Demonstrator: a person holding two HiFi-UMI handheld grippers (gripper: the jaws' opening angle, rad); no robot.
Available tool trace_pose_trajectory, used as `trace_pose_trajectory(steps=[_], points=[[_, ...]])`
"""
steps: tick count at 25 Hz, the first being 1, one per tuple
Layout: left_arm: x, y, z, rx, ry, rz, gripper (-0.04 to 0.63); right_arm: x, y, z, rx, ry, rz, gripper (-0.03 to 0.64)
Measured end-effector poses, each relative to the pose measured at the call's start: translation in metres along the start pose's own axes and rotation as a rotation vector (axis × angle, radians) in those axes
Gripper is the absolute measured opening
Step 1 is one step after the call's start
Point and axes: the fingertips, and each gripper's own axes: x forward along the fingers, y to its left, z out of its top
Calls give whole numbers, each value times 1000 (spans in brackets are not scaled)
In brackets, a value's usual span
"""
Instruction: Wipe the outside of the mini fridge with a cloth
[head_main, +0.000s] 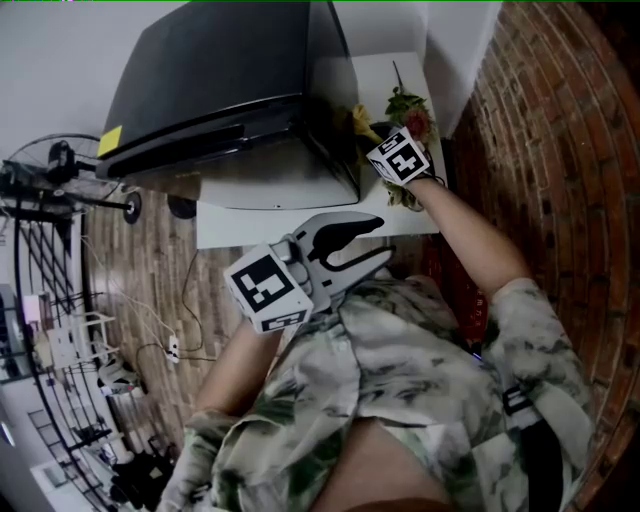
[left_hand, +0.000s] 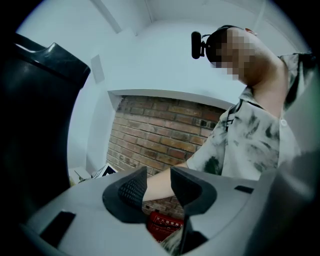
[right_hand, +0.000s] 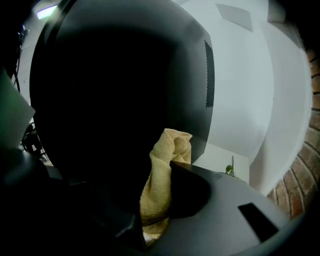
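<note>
My right gripper (right_hand: 161, 172) squeezes the yellow cloth (right_hand: 159, 185). The black mini fridge (right_hand: 115, 90) is just in front of it, near the fridge's back edge. To its right there is bare white table (right_hand: 227, 159) and wall (right_hand: 250, 75). My left gripper (left_hand: 157, 182) is loose and holds nothing, back by my shirt (left_hand: 250, 140).

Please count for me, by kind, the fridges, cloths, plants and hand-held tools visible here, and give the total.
Black boxy mini fridge: 1
Yellow terry cloth: 1
Small green plant with reddish flowers: 1
Grey two-jaw tools: 2, the left tool and the right tool
Total: 5
</note>
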Motion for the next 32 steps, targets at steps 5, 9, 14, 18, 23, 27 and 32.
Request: trace_pose_trajectory(steps=[5,9,14,18,23,27,32], points=[[-1,3,2,-8,-13,6,138,-23,-6,17,20,-40,-6,97],[-1,6,1,-14,-24,-1,138,-65,-9,65,-5,-158,-12,97],[1,5,0,-16,-37,-18,138,-129,-8,135,-25,-315,-26,97],[5,2,2,-13,-42,-33,138,-174,0,187,-53,-427,-23,97],[10,0,2,-19,-51,-41,138,-208,28,226,-117,-509,22,97],[8,2,2,-21,-50,-35,138,-188,41,212,-131,-466,47,97],[4,6,-3,-28,-42,-18,138,-152,47,160,-70,-376,75,97]])
